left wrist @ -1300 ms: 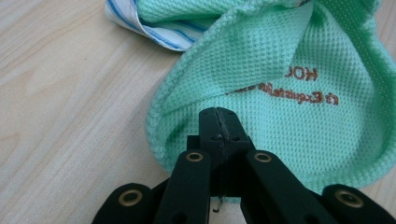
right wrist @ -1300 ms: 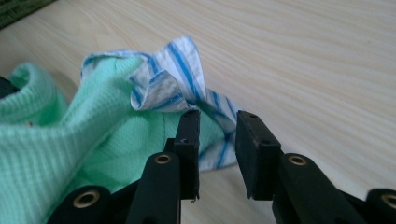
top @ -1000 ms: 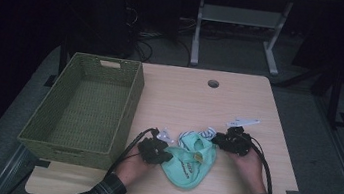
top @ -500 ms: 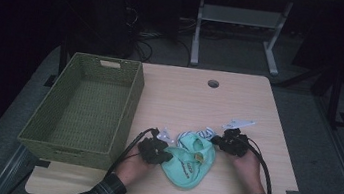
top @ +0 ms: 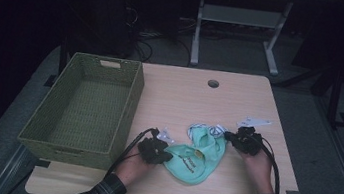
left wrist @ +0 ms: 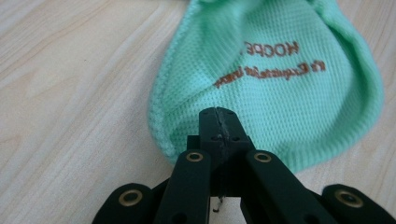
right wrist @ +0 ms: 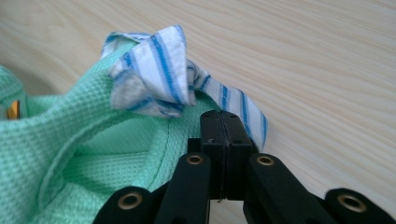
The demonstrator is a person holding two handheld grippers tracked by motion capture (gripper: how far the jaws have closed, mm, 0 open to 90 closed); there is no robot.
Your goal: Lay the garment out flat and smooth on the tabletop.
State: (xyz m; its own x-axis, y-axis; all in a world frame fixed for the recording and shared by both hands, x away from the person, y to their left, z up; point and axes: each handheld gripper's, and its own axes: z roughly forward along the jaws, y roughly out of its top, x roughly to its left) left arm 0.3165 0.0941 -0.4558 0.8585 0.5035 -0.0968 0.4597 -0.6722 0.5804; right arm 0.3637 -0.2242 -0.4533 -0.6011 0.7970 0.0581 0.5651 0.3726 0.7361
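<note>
My left hand-held gripper (left wrist: 217,122) pinches the green shirt's (top: 196,155) hem at lower centre; my right hand-held gripper (right wrist: 224,126) grips the striped collar (right wrist: 159,74). Thin bites could slip when lifted.

The green garment (left wrist: 280,84) is showing a knitted mesh cloth, matt and finely pitted, with brown lettering lying flat on it. Its striped trim (right wrist: 163,74) is looking like thin woven cotton, white and blue, a little crumpled. The table (top: 240,101) is showing a pale wood grain, smooth with a low sheen. The basket (top: 131,102) is looking woven and rough, dull olive. The gripper jaws are showing matt black plastic with small brass-coloured rivets.
</note>
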